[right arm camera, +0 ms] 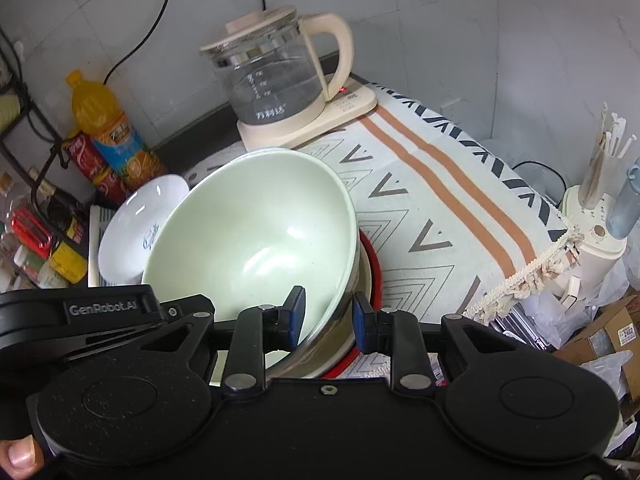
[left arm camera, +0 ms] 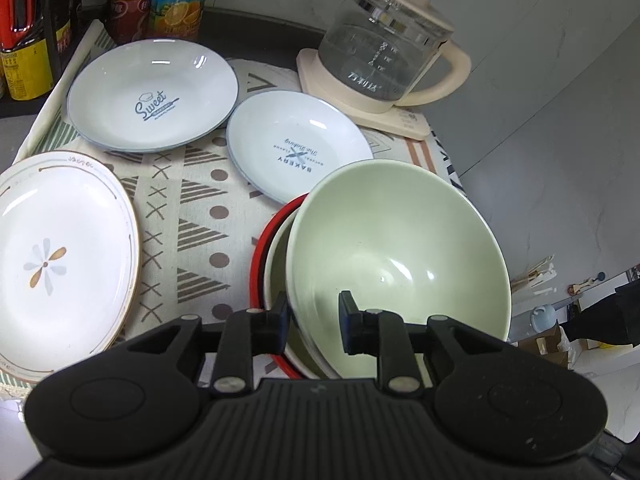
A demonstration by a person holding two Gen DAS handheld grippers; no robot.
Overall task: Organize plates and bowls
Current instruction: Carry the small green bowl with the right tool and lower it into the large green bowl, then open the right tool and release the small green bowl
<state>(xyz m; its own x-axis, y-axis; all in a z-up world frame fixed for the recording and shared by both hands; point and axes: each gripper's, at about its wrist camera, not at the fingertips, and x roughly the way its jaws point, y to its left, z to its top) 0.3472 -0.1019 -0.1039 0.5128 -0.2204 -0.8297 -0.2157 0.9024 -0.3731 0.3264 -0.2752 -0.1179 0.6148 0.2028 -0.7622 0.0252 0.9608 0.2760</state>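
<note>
On a patterned cloth (left arm camera: 208,216) covering the counter, plates and bowls are sitting spread out; a pale green bowl (left arm camera: 396,260) is resting tilted inside a cream bowl (left arm camera: 276,276), which is itself sitting in a red-rimmed dish (left arm camera: 258,264), all nested at the near right of the cloth. Both handheld tools are gripping this green bowl by its rim from opposite sides; the left gripper (left arm camera: 313,320) is straddling the near left edge, one pad inside the bowl and one outside, jaws drawn narrow around the thin wall and appearing to pinch it; the right gripper (right arm camera: 329,320) is doing the same on the near right edge, one blue pad inside and one outside, jaws equally narrow. Behind the bowls, a small pale blue plate printed "BAKERY" (left arm camera: 296,152) is lying flat, its near edge hidden by the green bowl; further back left, a larger plate printed "Sweet" (left arm camera: 152,96) is lying on another like it; at the near left, a white plate with a flower motif (left arm camera: 60,264) is lying with its edge over the cloth's border. A glass kettle (left arm camera: 384,56) is standing on its cream base at the back right; drink bottles (left arm camera: 176,0) are standing at the back left. A thumb (right arm camera: 18,456) is showing at the lower left corner of the right wrist view.
</note>
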